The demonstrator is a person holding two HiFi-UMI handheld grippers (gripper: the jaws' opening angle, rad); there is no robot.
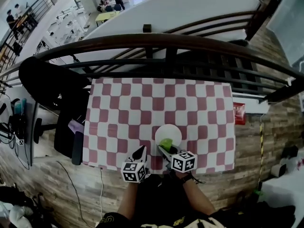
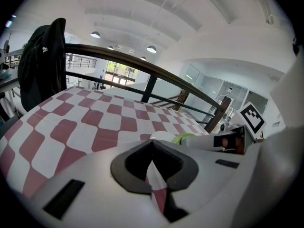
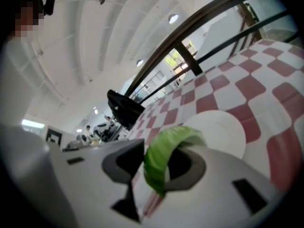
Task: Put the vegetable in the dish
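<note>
Green vegetable leaf (image 3: 163, 161) clamped upright in right tool (image 1: 162, 150), at near edge of white dish (image 1: 170, 131). Left tool (image 1: 141, 152) clenched on nothing, just beside on the left. Dish on red-and-white checked tabletop (image 1: 121, 110), near front edge; dark railing (image 1: 156, 42) beyond.

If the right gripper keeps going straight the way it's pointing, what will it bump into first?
Probably the white dish. The right gripper, its jaws holding the green vegetable, points straight at it, though depth is hard to judge.
</note>
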